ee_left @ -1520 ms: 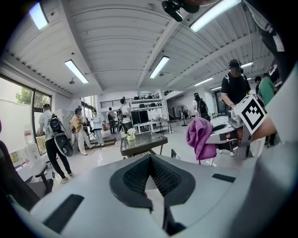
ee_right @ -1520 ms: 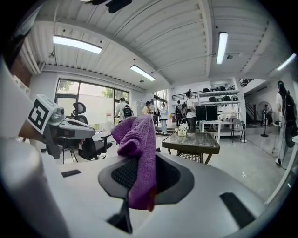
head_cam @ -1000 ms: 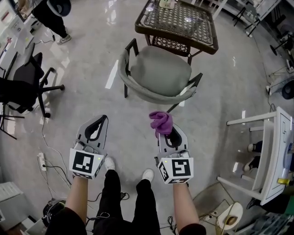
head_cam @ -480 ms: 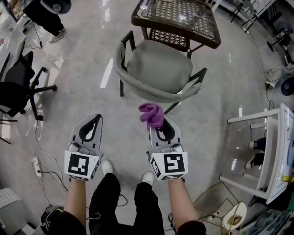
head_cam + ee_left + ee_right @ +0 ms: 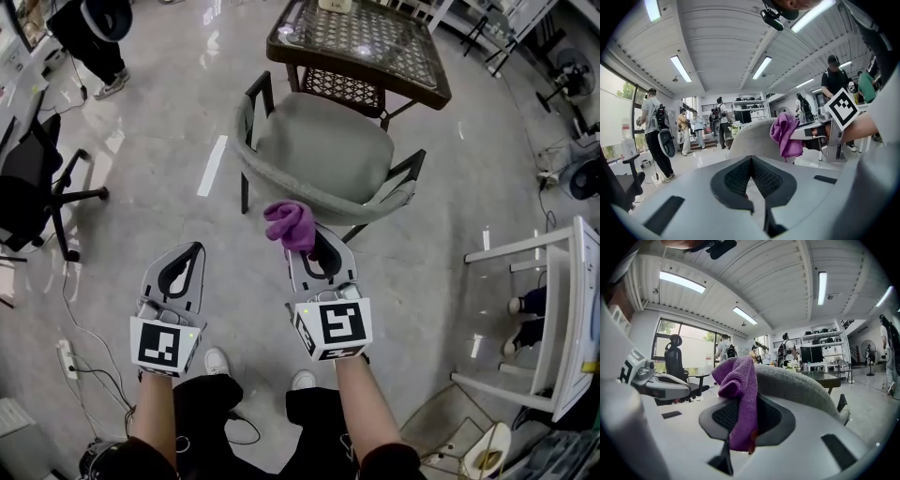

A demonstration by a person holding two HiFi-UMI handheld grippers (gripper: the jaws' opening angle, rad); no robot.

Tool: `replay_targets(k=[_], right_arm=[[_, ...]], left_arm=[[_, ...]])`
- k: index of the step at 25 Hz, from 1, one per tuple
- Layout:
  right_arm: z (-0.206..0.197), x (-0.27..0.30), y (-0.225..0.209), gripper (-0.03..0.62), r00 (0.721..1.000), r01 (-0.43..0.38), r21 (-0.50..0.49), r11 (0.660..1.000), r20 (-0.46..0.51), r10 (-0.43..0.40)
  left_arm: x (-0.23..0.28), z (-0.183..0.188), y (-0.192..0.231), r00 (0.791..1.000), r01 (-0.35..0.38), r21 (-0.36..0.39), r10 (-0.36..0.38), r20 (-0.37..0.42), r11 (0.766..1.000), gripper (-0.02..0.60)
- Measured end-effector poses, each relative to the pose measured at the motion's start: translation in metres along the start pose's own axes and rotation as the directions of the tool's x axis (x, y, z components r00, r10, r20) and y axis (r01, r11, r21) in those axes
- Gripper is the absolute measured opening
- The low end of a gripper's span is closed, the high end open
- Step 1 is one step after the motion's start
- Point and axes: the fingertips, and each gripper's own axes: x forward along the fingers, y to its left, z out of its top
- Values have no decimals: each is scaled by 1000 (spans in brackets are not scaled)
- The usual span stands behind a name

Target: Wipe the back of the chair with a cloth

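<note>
The purple cloth [image 5: 289, 223] was seen pinched in the right gripper [image 5: 309, 242], jaws closed on a fold so that the bunched end stood proud of the tips. It was held that way, it was judged, so that fabric and not plastic would meet the upholstery. It was poised just short of the chair back [image 5: 314, 194], on the outer side of the curved rim, with no contact to be made out (the wiping stroke was judged not yet begun). The left gripper [image 5: 187, 255] was held beside it, apart from the chair, jaws drawn together on nothing. It was presumably parked clear, one cloth needing one tool.

By the head view the layout was given: the seat [image 5: 323, 145] tucked at the wicker table [image 5: 356, 37], both grippers behind the back. What that view hid was supplied by the right gripper view, where the cloth was shown draped down through the jaw opening with the grey back rising right behind it. In the left gripper view that gripper's meeting jaws were confirmed.
</note>
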Motion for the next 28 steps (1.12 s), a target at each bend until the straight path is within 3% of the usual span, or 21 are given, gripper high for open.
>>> replay_targets(k=[6,15,20,24,28], right_arm=[[-1,-4,-22,92,999,41,13,999,6,-41],[-3,-31,-70,94,994,106,-19,994,18,-105],[-5,-42,-86,95,992,121,-40,992,42,-119],[-10,-50,-106,95,986,161,-20,987,52,-159],[-16,-53,-124,97,979,195,-10,981,55,-194]], left_arm=[[10,-2,-5,1000,-5,6,5,2,1000,9],[31,7,-44,996,27,28,-29,88,999,9],[46,-9,-60,998,63,32,-64,24,997,9],[59,-8,-60,993,69,71,-76,94,995,9],[66,-14,-63,996,79,40,-81,41,996,9]])
